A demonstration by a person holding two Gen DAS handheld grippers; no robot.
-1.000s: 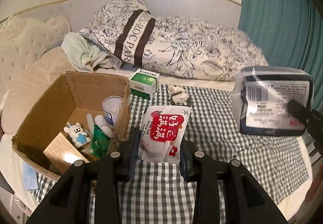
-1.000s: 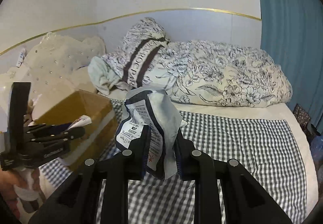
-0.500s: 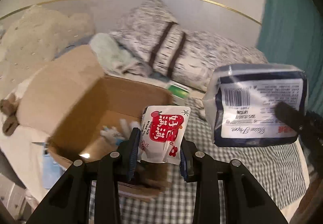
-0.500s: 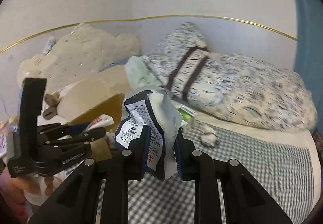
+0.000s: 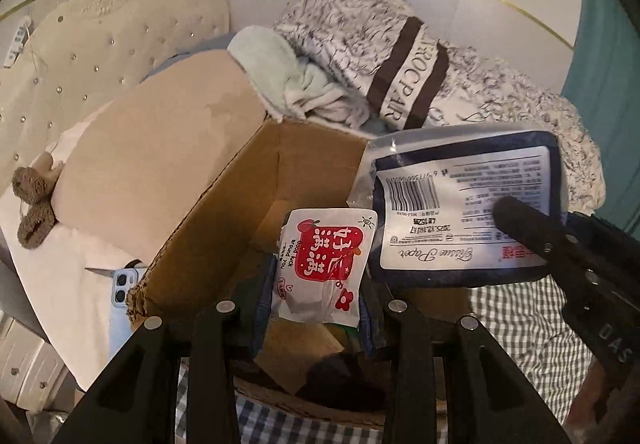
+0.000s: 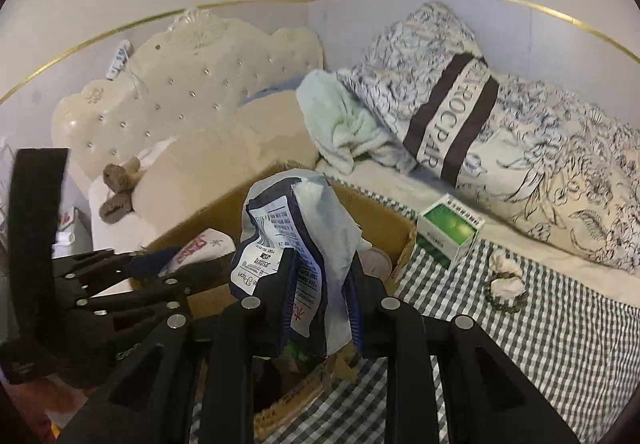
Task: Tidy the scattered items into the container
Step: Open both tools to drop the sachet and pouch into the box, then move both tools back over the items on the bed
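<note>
My left gripper (image 5: 316,308) is shut on a red-and-white snack pouch (image 5: 324,264) and holds it over the open cardboard box (image 5: 224,211). My right gripper (image 6: 320,304) is shut on a navy-and-white tissue pack (image 6: 292,244), also above the box (image 6: 384,211). In the left wrist view the tissue pack (image 5: 464,203) hangs at the right, over the box's right side, with the right gripper's finger across it. In the right wrist view the left gripper and its pouch (image 6: 200,248) are at the left. A green-and-white carton (image 6: 450,230) and a white flower scrunchie (image 6: 506,278) lie on the checked cloth.
The box sits on a grey checked cloth (image 6: 540,344) on a bed. A floral pillow (image 6: 448,103), a mint towel (image 6: 344,123) and a beige cushion (image 5: 152,163) lie behind it. A phone (image 5: 122,284) lies left of the box.
Both grippers have moved left with their loads, from above the checked cloth to above the open box. The tissue pack is now close beside the snack pouch.
</note>
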